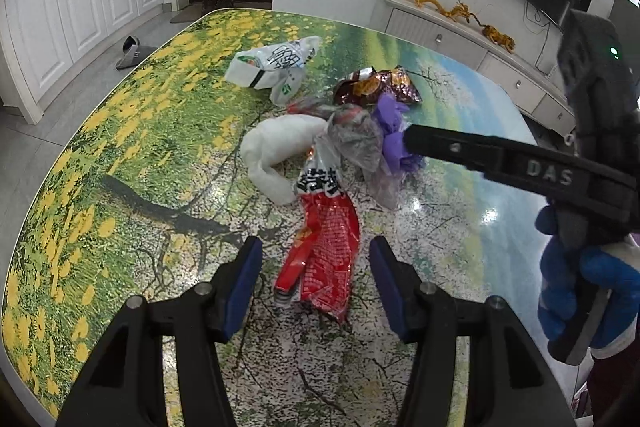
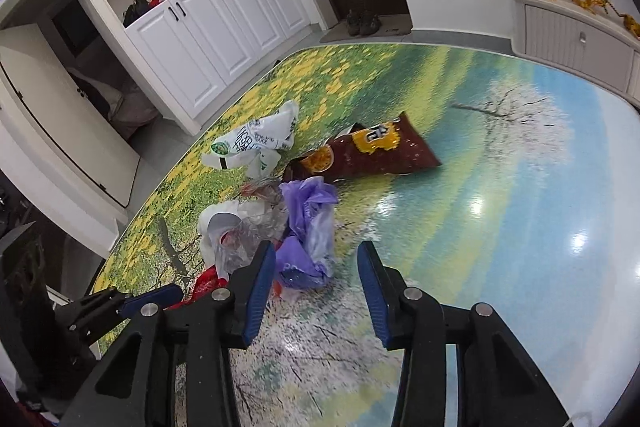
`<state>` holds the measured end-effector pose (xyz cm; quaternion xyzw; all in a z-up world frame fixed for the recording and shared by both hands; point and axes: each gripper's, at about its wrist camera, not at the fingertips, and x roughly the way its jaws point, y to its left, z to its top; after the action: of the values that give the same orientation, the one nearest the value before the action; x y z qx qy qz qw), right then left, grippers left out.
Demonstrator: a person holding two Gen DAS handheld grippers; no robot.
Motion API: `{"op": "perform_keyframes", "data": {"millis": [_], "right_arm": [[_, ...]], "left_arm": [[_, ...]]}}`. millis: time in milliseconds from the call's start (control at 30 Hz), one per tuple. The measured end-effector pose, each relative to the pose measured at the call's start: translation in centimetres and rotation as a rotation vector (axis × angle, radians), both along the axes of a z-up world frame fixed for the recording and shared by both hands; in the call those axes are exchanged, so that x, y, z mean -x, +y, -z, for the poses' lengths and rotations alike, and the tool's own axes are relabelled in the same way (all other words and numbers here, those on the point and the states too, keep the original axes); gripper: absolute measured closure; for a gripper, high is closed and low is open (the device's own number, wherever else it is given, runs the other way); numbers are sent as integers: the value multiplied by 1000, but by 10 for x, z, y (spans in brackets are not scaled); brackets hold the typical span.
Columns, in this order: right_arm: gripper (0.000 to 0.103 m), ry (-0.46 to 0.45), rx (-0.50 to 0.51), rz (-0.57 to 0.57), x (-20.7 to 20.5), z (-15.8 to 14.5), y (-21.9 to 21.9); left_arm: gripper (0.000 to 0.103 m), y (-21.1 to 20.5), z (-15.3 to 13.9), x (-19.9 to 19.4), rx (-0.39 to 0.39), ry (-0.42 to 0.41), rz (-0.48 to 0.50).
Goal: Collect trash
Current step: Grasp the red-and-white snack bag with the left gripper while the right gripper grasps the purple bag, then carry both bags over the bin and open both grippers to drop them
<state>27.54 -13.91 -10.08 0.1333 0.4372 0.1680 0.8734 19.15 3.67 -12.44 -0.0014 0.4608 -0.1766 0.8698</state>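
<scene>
A heap of trash lies on the landscape-printed table [image 1: 120, 187]. A red snack wrapper [image 1: 324, 251] lies between the tips of my open left gripper [image 1: 316, 259], nothing gripped. A purple bag [image 2: 308, 227] lies just ahead of my open right gripper [image 2: 316, 267], partly between its fingers; it also shows in the left wrist view [image 1: 394, 131]. Around them lie a clear plastic bag [image 1: 356, 143], a white bag [image 1: 280, 147], a brown chip bag [image 2: 380, 147] and a white printed bag [image 2: 256, 139]. The right gripper's finger [image 1: 480, 151] reaches in from the right.
The table edge [image 2: 132, 227] runs along the left, with floor and white cabinets [image 2: 216, 27] beyond. A slipper [image 1: 132, 53] lies on the floor. A low sideboard [image 1: 460, 39] with golden dragon figures stands behind the table. A blue-gloved hand [image 1: 580, 291] holds the right gripper.
</scene>
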Motion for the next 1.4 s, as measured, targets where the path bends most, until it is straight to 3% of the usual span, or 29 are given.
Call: {"op": "perform_keyframes", "data": {"millis": [400, 533, 800, 1400], "right_arm": [[66, 29, -43, -39, -7, 11, 9], [71, 32, -61, -46, -5, 12, 8], [72, 13, -74, -19, 18, 8, -11], [72, -128, -78, 66, 109, -42, -79]], "left_arm": [[71, -5, 4, 4, -8, 4, 5], [73, -6, 4, 8, -6, 10, 7], [74, -6, -4, 21, 20, 14, -7], [75, -36, -69, 69, -1, -118, 14]]}}
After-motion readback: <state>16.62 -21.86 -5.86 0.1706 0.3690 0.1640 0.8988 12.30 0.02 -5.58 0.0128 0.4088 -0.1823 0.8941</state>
